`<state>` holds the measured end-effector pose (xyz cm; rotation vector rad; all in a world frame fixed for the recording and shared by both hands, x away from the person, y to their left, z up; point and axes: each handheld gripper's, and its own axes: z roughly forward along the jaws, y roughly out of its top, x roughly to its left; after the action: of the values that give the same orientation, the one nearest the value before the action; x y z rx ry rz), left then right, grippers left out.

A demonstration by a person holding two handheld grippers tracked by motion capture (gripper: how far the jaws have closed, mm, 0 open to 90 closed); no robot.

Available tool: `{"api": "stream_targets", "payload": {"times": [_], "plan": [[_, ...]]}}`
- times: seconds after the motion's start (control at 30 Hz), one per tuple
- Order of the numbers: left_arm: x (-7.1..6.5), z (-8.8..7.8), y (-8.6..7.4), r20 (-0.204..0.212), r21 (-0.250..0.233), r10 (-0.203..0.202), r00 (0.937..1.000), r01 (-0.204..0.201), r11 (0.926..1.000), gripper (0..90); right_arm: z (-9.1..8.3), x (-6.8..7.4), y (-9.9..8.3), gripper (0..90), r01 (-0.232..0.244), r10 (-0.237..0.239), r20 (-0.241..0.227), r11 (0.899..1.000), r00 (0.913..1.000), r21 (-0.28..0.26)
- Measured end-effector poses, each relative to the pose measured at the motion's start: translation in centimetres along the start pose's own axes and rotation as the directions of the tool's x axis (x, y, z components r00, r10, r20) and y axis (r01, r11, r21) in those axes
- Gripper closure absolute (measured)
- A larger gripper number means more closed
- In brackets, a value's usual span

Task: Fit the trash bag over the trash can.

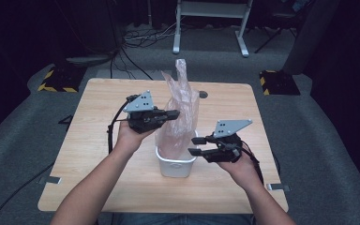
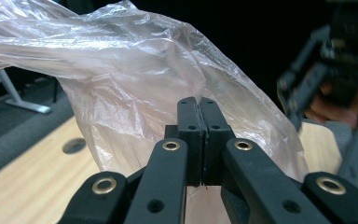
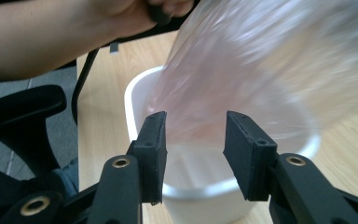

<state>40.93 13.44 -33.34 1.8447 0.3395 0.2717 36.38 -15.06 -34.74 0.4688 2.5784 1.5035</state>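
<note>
Near the middle of the wooden table [image 1: 98,140], a thin plastic bag [image 1: 180,112] stands with its bottom in the white bin [image 1: 174,165]. Left gripper [image 1: 171,114] is clenched on the bag's side; right gripper [image 1: 196,146] hangs parted at the bin's rim, grasping nothing. Lining looks half done: the bag's mouth is not yet spread over the rim. No writing readable

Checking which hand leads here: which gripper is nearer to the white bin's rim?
Right. The right gripper has its open jaws just outside the white bin's near rim. The left gripper is higher up, shut on the plastic bag that hangs into the bin.
</note>
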Motion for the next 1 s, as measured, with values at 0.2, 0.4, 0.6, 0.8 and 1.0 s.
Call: {"api": "stream_targets", "payload": {"times": [0.2,0.4,0.6,0.8,1.0], "plan": [[-1.2,-0.1,-1.6,0.014,0.034,-0.004,0.9999,0.003,0.9994,85.1,-1.6,-0.9,-0.6,58.8,-0.039,0.040,0.031,0.999,0.9987,-0.023],[-1.9,-0.8,-2.7,-0.008,0.059,-0.012,0.9999,0.013,0.9982,55.7,-1.7,-1.1,-0.8,58.0,-0.048,0.049,0.040,0.999,0.9980,-0.022],[-2.1,-3.4,-3.0,-0.029,0.017,-0.023,0.9993,0.024,0.9996,46.9,-1.8,-1.5,-0.3,58.0,-0.059,0.060,0.036,0.998,0.9976,-0.033],[-0.7,-5.4,-3.8,0.011,-0.006,-0.061,0.9981,0.061,0.9981,46.6,-1.9,-2.2,-0.1,57.2,-0.071,0.072,0.033,0.996,0.9968,-0.052],[1.4,-6.0,-4.8,0.069,-0.002,-0.101,0.9926,0.101,0.9949,45.9,-1.9,-3.4,0.1,57.7,-0.076,0.079,0.036,0.994,0.9962,-0.084]]}}
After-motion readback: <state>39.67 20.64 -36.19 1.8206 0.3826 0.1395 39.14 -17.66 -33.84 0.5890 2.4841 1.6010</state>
